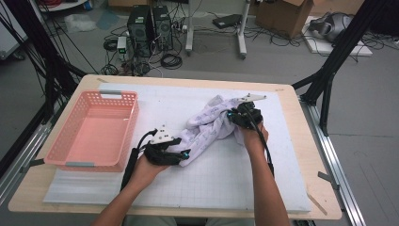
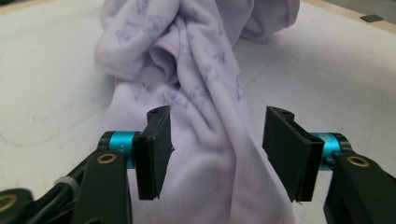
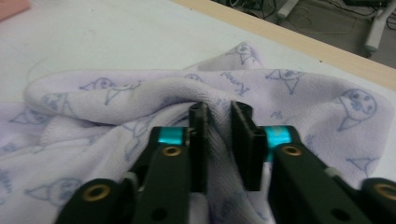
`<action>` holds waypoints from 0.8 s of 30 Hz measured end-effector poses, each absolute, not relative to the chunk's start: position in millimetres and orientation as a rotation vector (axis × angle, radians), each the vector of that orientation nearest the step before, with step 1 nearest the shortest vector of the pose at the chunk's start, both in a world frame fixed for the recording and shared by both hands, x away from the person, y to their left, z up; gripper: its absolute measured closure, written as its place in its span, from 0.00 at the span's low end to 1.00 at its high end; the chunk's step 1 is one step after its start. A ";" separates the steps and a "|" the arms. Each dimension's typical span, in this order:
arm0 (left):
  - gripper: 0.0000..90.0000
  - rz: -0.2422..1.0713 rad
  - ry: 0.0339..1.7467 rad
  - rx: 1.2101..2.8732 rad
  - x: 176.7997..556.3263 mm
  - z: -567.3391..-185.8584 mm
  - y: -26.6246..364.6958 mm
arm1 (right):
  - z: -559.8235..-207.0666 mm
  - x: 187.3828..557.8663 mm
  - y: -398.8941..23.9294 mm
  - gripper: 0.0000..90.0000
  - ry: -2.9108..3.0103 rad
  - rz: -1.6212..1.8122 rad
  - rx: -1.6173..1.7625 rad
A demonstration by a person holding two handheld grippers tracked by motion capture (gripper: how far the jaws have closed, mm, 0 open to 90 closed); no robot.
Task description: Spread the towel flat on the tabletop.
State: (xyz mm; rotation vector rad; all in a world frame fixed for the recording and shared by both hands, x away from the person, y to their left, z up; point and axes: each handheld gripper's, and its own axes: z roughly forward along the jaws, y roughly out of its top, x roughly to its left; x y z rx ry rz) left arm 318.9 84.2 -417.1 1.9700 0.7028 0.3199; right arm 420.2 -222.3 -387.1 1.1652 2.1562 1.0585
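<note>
Left tool (image 2: 217, 154) open astride lilac garment (image 2: 201, 84); right tool (image 3: 219, 144) seemingly pinching its fold.

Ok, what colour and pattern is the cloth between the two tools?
The cloth is pale lilac, printed with small blue-grey cartoon faces and lettering; it shows best in the right gripper view.

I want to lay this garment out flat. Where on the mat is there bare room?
The white mat is bare in front of the lilac garment, between the forearms, and along its far edge behind the pink basket. The middle is crowded: garment, left gripper, right gripper. The basket takes the left side.
</note>
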 end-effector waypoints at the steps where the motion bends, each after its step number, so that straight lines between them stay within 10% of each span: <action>1: 0.46 0.313 0.696 1.981 320.7 -416.7 80.8 | -386.1 417.0 -223.9 0.77 2.150 1.068 1.169; 12: 0.45 0.308 0.680 2.122 334.0 -438.1 45.5 | -377.0 364.3 -262.5 0.61 2.164 1.116 1.122; 17: 0.85 0.315 0.692 2.148 337.6 -441.0 45.1 | -389.1 335.7 -275.4 0.64 2.159 1.138 1.109; 24: 0.90 0.070 0.600 1.993 325.5 -427.3 42.3 | -421.5 316.1 -268.3 0.71 2.222 1.141 1.111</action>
